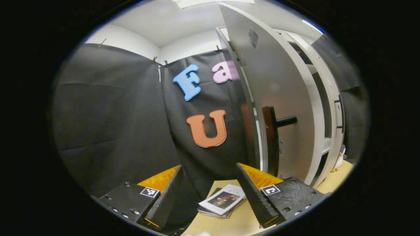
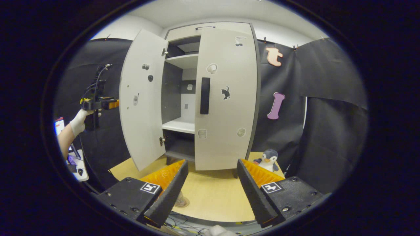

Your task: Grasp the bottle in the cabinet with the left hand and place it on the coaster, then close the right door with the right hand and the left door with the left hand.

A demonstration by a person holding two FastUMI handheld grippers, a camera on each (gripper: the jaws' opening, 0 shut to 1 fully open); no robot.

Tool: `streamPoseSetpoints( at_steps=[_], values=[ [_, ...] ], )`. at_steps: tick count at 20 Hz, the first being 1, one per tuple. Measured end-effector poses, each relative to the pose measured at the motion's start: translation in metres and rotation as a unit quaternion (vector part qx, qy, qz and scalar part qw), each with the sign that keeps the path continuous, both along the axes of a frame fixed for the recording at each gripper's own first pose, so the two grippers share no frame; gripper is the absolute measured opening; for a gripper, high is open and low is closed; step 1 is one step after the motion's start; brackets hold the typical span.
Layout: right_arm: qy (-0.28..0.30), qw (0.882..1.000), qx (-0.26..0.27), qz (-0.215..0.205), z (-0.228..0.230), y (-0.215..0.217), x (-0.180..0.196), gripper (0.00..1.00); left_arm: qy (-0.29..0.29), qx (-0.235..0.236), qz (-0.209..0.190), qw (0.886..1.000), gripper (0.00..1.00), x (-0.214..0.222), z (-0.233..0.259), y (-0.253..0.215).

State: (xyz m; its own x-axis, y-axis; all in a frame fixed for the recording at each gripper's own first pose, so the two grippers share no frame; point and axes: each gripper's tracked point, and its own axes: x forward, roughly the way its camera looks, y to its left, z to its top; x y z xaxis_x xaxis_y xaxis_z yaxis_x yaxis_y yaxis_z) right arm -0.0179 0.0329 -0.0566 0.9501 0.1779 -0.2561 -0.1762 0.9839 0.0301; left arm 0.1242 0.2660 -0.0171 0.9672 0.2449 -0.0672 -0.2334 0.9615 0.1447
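Right gripper view: the cabinet is standing on the desk, pale, with dark shelves inside. The right door is lying closed or nearly so, its dark handle facing out. The left door is hanging wide open. The right hand-held gripper is hovering low in front of the cabinet, fingers spread apart, nothing between them. Just beside its left finger, the base of a bottle is sitting on a coaster on the desk; the rest of it is hidden behind the finger. A penguin plush toy is sitting at the cabinet's right corner. Far left, a gloved hand is holding the left hand-held gripper up just beside the open door's outer edge.

Left gripper view: the left hand-held gripper is facing the left door nearly edge-on, its handle close ahead, fingers apart and gripping nothing. Booklets are lying on the desk below.
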Motion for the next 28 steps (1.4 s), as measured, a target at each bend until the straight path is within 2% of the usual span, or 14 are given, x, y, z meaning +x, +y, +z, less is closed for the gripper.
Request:
streamPoseSetpoints(
  at_steps=[2, 3, 6, 7, 9, 11, 12, 15, 17, 19, 21, 22, 23, 28],
  values=[
    [-0.005, 1.000, 0.002, 0.001, 0.005, -0.014, 0.002, 0.97, -0.005, 0.008, 0.012, 1.000, 0.84, -0.002, 0.004, 0.001],
    [-0.009, 1.000, 0.002, 0.001, 0.008, -0.022, 0.002, 0.97, -0.004, 0.006, 0.018, 1.000, 0.88, -0.002, 0.003, 0.000],
    [-0.017, 1.000, 0.002, -0.002, 0.013, -0.045, 0.005, 0.98, 0.017, -0.016, 0.020, 1.000, 0.88, -0.002, -0.008, -0.007],
    [-0.019, 1.000, 0.005, -0.001, 0.014, -0.051, 0.004, 0.97, 0.025, -0.019, 0.019, 0.999, 0.91, -0.004, -0.010, -0.010],
    [-0.019, 1.000, 0.010, 0.001, 0.013, -0.060, 0.003, 0.97, 0.032, -0.004, 0.023, 0.999, 0.82, -0.007, -0.008, -0.016],
    [-0.017, 1.000, 0.012, 0.000, 0.011, -0.071, -0.001, 0.97, 0.038, 0.015, 0.021, 0.999, 0.86, -0.008, -0.008, -0.032],
    [-0.015, 1.000, 0.013, 0.002, 0.010, -0.073, -0.003, 0.97, 0.036, 0.020, 0.014, 0.999, 0.82, -0.007, -0.007, -0.043],
    [-0.013, 1.000, 0.015, 0.003, 0.007, -0.085, -0.012, 0.97, 0.033, 0.013, -0.010, 0.999, 0.86, 0.000, -0.005, -0.077],
    [-0.012, 1.000, 0.015, 0.000, 0.010, -0.092, -0.001, 0.97, 0.034, 0.008, -0.027, 0.999, 0.83, 0.007, -0.005, -0.100],
    [-0.008, 1.000, 0.009, -0.002, 0.009, -0.097, 0.000, 0.97, 0.030, 0.016, -0.038, 0.999, 0.89, 0.014, -0.002, -0.118],
    [-0.009, 1.000, 0.000, -0.009, 0.012, -0.105, -0.003, 0.97, 0.030, 0.009, -0.045, 0.998, 0.83, 0.023, -0.006, -0.131],
    [-0.009, 1.000, -0.004, -0.012, 0.012, -0.108, -0.002, 0.97, 0.032, 0.003, -0.051, 0.998, 0.92, 0.028, -0.008, -0.139],
    [-0.008, 1.000, -0.005, -0.016, 0.013, -0.110, -0.001, 0.97, 0.032, -0.005, -0.057, 0.998, 0.94, 0.032, -0.010, -0.144],
    [-0.015, 1.000, 0.000, -0.022, 0.019, -0.106, -0.002, 0.97, 0.034, -0.026, -0.061, 0.997, 0.97, 0.034, -0.010, -0.163]
  ],
)
